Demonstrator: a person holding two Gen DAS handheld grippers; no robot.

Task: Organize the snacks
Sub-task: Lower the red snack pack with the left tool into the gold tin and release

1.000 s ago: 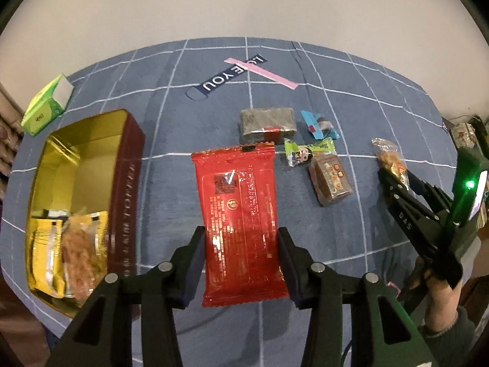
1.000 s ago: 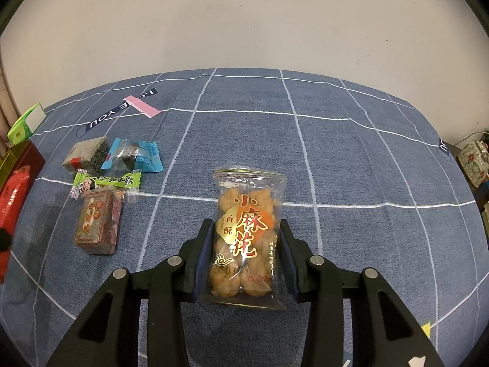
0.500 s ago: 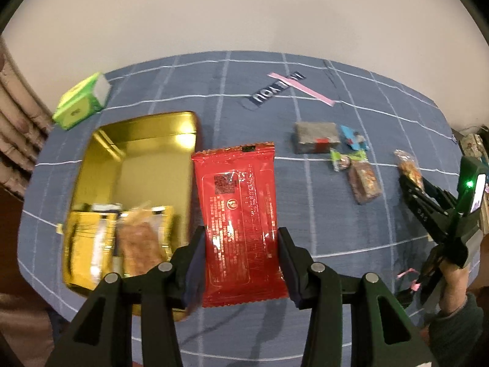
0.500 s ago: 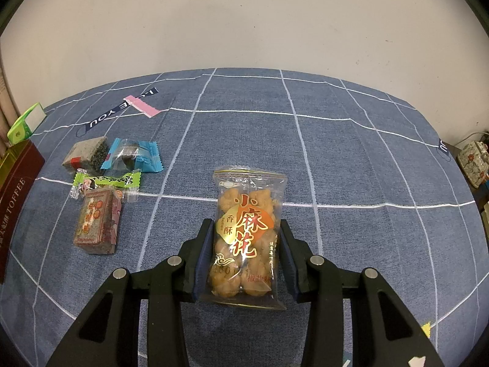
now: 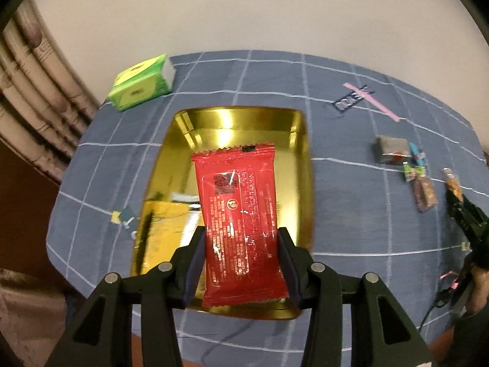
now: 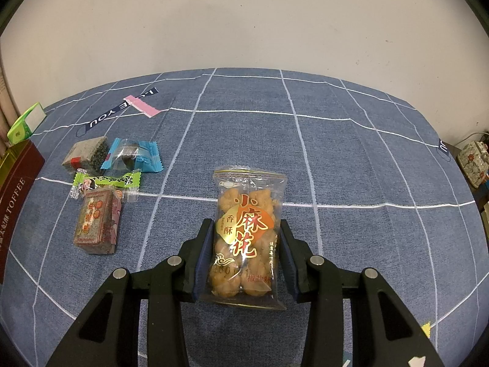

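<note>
Reading "TOFFEE" in white capitals along the dark red side of the gold tin (image 6: 18,189) at the left edge of the right wrist view. Printed in red across the clear twist-snack bag (image 6: 246,232): large Chinese characters, with smaller ones on a gold oval. Lettered "E YOU" on a dark strip (image 6: 117,113) crossed by a pink strip (image 6: 142,106) on the blue checked cloth of the counter (image 6: 351,168). Fine white print on the red packet (image 5: 241,214), too small to make out.

Clamped on the lower half of the red packet between both fingers of the left gripper (image 5: 241,263), the packet's upper half reaching over the open gold interior, above a yellow packet (image 5: 162,229) lying inside. Closed on the twist-snack bag at both sides, the right gripper (image 6: 246,257), bag standing lengthwise forward over the cloth.

Lying well left of that bag: a grey-green block (image 6: 87,153), a blue-wrapped sweet (image 6: 131,156), a green-wrapped sweet (image 6: 107,180) and a brown block (image 6: 97,223), close together. Sitting beyond the tin, a green box (image 5: 140,84).
</note>
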